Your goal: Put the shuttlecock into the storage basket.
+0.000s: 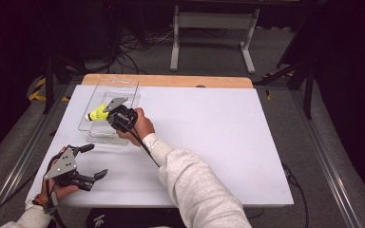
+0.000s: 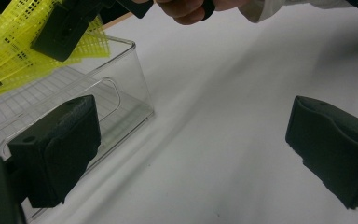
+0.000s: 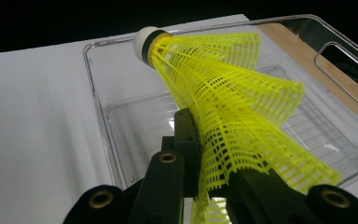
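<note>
A yellow shuttlecock (image 3: 233,93) with a white cork tip (image 3: 144,41) hangs over the clear plastic bin (image 3: 98,121). My right gripper (image 3: 209,158) is shut on its mesh skirt, cork pointing away. From the high view the shuttlecock (image 1: 98,114) sits above the bin (image 1: 91,97) at the table's left, with the right gripper (image 1: 114,116) just behind it. My left gripper (image 1: 92,161) rests near the front left corner, open and holding nothing. In the left gripper view its jaws stand wide apart, and the yellow skirt (image 2: 9,56) shows at top left over the bin (image 2: 135,79).
A white table (image 1: 218,128) has a wooden strip (image 1: 171,80) along its far edge. The right forearm in a grey sleeve (image 1: 195,185) crosses the table's front middle. Cables and a white frame (image 1: 214,28) lie on the floor beyond.
</note>
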{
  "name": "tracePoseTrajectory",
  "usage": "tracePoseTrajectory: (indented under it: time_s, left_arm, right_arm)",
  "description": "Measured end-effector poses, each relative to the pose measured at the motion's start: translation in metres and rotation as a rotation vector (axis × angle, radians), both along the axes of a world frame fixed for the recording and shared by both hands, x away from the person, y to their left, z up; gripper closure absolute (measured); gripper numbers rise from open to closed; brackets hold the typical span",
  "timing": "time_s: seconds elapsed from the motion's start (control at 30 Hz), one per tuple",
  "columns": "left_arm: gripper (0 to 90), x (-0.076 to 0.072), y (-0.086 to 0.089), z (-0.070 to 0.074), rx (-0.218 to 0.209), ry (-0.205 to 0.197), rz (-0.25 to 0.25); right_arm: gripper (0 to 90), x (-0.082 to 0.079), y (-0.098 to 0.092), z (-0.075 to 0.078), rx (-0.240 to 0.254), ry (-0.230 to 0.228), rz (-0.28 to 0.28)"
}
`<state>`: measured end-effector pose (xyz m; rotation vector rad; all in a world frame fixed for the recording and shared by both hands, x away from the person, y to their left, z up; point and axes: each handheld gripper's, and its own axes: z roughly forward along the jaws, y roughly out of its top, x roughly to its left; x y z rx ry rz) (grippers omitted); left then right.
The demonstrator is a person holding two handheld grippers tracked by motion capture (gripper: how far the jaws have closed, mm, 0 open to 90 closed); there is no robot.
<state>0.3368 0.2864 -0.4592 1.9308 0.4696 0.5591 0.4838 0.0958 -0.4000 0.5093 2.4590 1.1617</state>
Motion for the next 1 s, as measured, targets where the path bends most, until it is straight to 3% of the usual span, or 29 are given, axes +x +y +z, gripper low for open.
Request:
tracePoseTrajectory:
  time_s: [0.63,1.0]
  left_arm:
    - [4.1,0.000,-0.001,-0.001,0.006,0.006,-0.005]
    - [4.1,0.001,-0.001,-0.001,0.007,0.006,-0.002]
  right_arm:
    - [86.4,0.011,0.002,-0.015,-0.035,0.053,0.006]
    - [85.4,0.009,0.004,-0.017,-0.056,0.064,0.031]
